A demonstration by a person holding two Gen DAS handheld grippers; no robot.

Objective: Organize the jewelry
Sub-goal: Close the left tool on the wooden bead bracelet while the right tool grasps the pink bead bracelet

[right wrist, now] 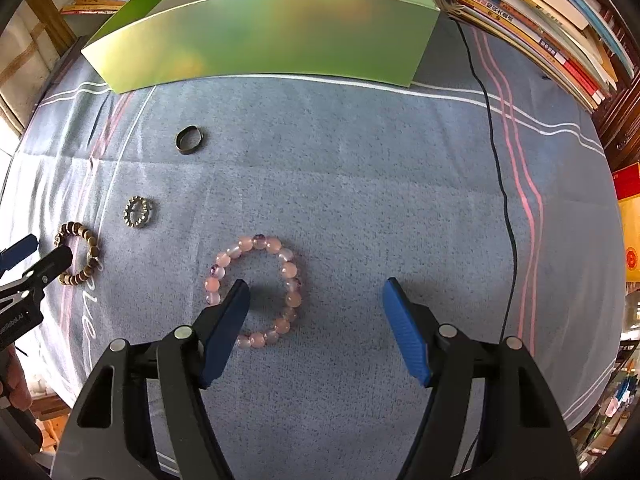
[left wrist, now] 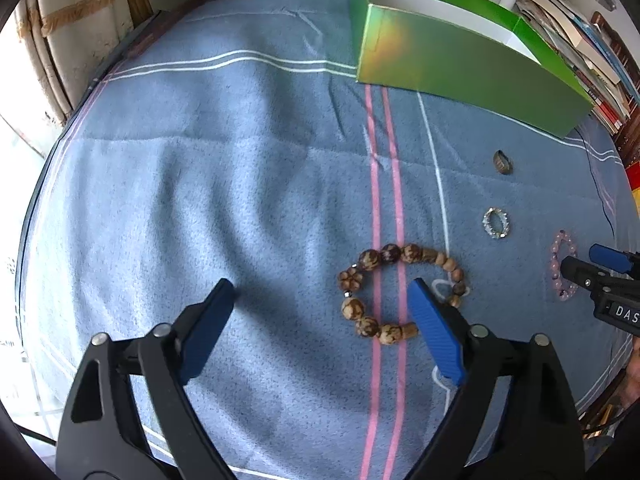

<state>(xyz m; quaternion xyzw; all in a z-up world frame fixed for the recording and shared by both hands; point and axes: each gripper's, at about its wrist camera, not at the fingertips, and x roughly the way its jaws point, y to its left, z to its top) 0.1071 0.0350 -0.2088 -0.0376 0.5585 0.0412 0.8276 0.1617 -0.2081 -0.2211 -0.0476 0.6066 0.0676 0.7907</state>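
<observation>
A blue cloth [left wrist: 200, 160] with pink and white lines covers the table. On the left, the left gripper [left wrist: 322, 294] hangs over the cloth with its jaws wide apart and nothing in them. Its right finger sits inside the ring of the brown bead bracelet [left wrist: 394, 292]. To the right, a sparkly ring [left wrist: 496, 223] lies near, and a dark ring [left wrist: 503, 162] lies farther away. Next comes the pink bead bracelet [right wrist: 256, 288]. The right gripper [right wrist: 316, 290] is spread open too, holding nothing, with its left finger over the pink beads. The green box [right wrist: 260, 36] stands open at the far side.
</observation>
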